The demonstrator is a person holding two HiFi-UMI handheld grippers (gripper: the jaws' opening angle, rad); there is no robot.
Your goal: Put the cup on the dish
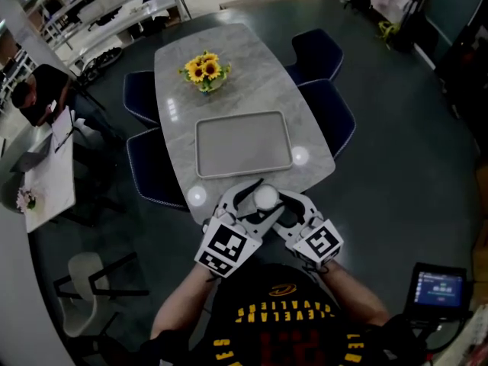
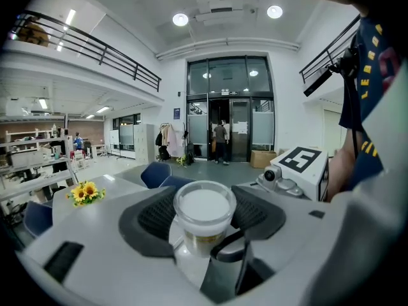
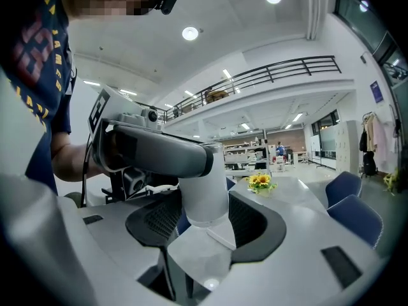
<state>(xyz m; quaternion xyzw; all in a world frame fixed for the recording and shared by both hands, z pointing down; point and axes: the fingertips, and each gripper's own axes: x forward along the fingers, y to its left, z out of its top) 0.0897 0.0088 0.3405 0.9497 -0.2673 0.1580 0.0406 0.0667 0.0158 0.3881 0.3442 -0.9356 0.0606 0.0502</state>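
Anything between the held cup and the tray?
Nothing visible. The cup, held by the left gripper and right gripper, is at the table's near edge; the tray just beyond is bare, sunflowers stand behind it.

Upright white cup (image 1: 265, 197) near grey dish (image 1: 243, 145)

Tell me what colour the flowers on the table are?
The flowers are yellow; the head view shows them best.

Grey marble table (image 1: 255, 82), navy chairs (image 1: 335, 117), dark floor (image 1: 412, 151), glass entrance doors (image 2: 229, 129), ceiling spotlights (image 2: 180, 19)
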